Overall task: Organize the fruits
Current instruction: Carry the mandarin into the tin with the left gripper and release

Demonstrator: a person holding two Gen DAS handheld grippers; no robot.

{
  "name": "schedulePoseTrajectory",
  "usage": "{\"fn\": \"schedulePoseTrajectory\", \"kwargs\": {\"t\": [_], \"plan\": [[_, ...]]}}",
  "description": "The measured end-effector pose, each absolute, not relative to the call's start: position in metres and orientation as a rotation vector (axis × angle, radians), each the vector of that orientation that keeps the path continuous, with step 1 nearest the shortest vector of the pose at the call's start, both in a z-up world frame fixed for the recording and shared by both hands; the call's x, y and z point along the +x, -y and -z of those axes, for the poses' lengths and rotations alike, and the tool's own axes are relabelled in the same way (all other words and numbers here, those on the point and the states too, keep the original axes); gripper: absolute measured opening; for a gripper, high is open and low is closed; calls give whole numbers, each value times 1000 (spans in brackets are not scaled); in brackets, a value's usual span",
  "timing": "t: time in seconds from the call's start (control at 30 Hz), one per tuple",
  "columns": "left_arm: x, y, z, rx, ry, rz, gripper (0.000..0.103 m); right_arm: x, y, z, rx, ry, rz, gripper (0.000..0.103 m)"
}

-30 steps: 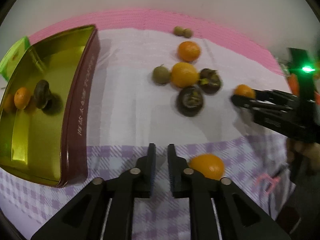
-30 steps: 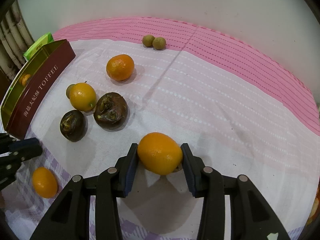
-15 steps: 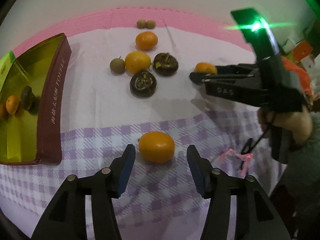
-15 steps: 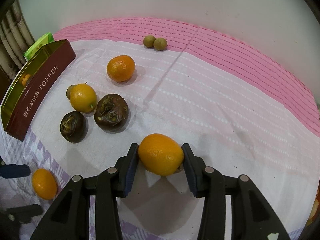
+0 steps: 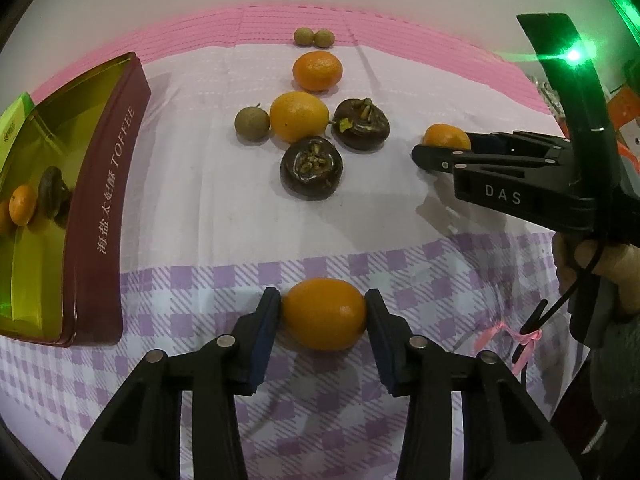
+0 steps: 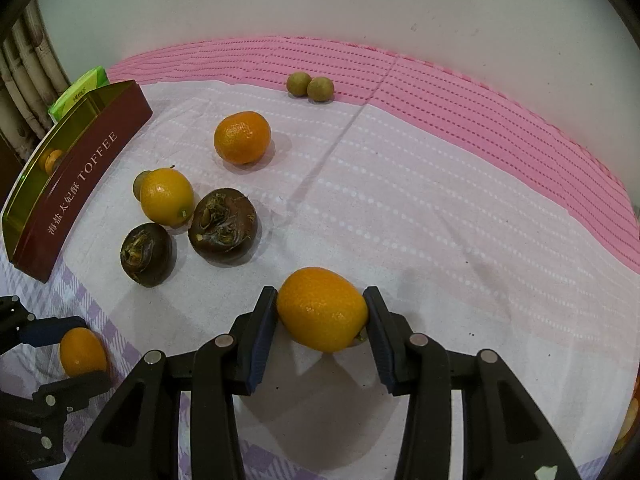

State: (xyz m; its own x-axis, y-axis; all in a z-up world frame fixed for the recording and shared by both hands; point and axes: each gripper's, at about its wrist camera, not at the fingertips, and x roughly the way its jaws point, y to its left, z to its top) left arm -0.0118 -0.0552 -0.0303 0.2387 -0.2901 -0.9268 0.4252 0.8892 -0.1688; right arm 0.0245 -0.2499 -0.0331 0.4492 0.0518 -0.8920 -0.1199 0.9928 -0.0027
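Observation:
My left gripper (image 5: pixel 323 312) is shut on an orange kumquat (image 5: pixel 324 314) on the purple checked cloth. My right gripper (image 6: pixel 322 312) is shut on another orange kumquat (image 6: pixel 322 309); it also shows in the left wrist view (image 5: pixel 447 136). On the white cloth lie a yellow-orange fruit (image 5: pixel 299 117), a round orange (image 5: pixel 317 70), two dark brown fruits (image 5: pixel 311 168) (image 5: pixel 361 124), a tan longan (image 5: pixel 251 125) and two small longans (image 5: pixel 313 37). The maroon toffee tin (image 5: pixel 106 208) at the left holds an orange fruit (image 5: pixel 21 205) and a dark fruit (image 5: pixel 50 198).
A green box (image 6: pixel 80 90) stands behind the tin. A pink ribbed mat (image 6: pixel 480 92) runs along the back by the white wall. The person's hand (image 5: pixel 592 268) holds the right gripper's handle at the right.
My left gripper turned from the tin toward the kumquat, opened, moved over it, and closed on it. The right gripper kept holding its kumquat nearly still.

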Motion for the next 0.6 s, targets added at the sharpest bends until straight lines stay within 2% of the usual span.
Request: {"fn": "schedulePoseTrajectory", "kwargs": {"t": [0.33,0.6], "plan": [[-8,42,14,130,-1193,468,43,25,250,33,-69,-1103,-103,42],[22,-5,-40,114,-1045,369,43,29,250,33,-68,-1119,-92,42]]}}
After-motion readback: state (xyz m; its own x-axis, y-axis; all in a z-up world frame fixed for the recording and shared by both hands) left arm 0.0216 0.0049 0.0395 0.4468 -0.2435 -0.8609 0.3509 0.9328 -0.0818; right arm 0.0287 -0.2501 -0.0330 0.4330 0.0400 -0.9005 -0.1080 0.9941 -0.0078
